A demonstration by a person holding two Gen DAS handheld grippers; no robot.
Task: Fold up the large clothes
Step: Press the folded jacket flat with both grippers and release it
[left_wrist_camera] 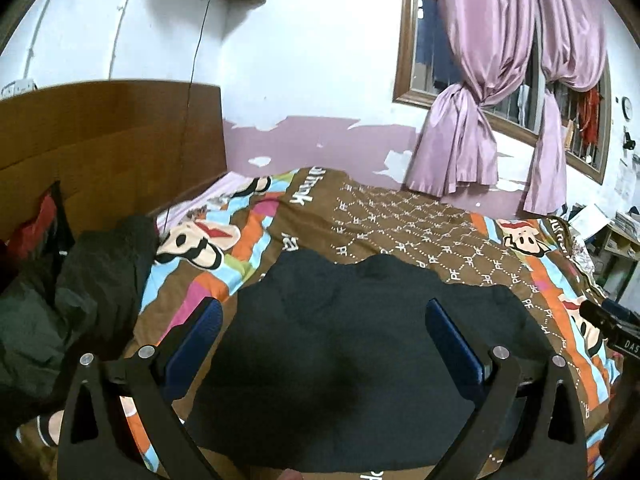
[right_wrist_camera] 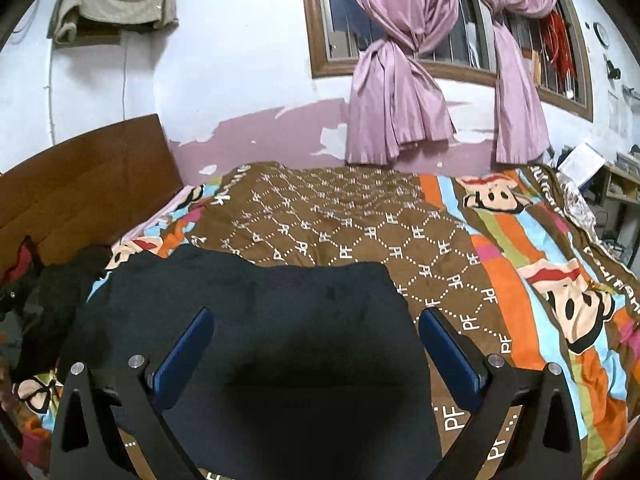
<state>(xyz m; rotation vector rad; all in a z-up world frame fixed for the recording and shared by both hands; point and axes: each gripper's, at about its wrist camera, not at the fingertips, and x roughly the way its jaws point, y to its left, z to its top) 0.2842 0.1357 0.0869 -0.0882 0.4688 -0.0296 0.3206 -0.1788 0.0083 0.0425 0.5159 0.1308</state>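
Note:
A large dark navy garment (left_wrist_camera: 352, 344) lies spread flat on the patterned bed cover (left_wrist_camera: 420, 224); it also shows in the right wrist view (right_wrist_camera: 280, 320). My left gripper (left_wrist_camera: 324, 320) hovers above the garment, wide open and empty, blue pads (left_wrist_camera: 200, 328) apart. My right gripper (right_wrist_camera: 316, 328) is also wide open and empty above the garment's right part, its right pad (right_wrist_camera: 444, 344) over the garment's right edge. Part of the right gripper shows at the right edge of the left wrist view (left_wrist_camera: 612, 324).
A pile of dark clothes (left_wrist_camera: 80, 280) lies at the left by the wooden headboard (left_wrist_camera: 108, 140). Pink curtains (right_wrist_camera: 396, 92) hang at the window behind the bed. A cluttered shelf (right_wrist_camera: 616, 188) stands at the far right.

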